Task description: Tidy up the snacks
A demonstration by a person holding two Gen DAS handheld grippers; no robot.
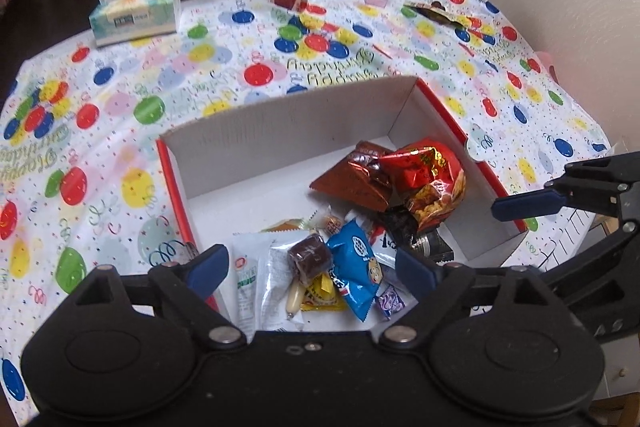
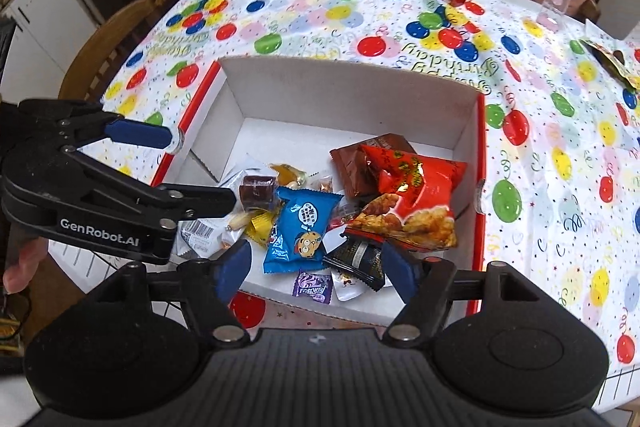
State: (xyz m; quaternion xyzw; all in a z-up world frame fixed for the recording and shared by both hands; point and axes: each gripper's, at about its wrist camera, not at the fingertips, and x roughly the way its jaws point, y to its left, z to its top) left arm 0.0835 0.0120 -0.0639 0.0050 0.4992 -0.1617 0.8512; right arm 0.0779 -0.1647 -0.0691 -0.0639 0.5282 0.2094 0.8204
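Snacks mostly gathered inside your red-edged white cardboard box — both grippers, left gripper and right gripper, spread open, holding nothing; one dark wrapper remains beyond it.

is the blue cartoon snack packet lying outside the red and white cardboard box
No, the blue cartoon snack packet lies inside the red and white cardboard box, among the other wrapped snacks on its floor.

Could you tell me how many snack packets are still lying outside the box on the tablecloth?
1: a dark opened packet near the table's far right edge; every other snack sits inside the box.
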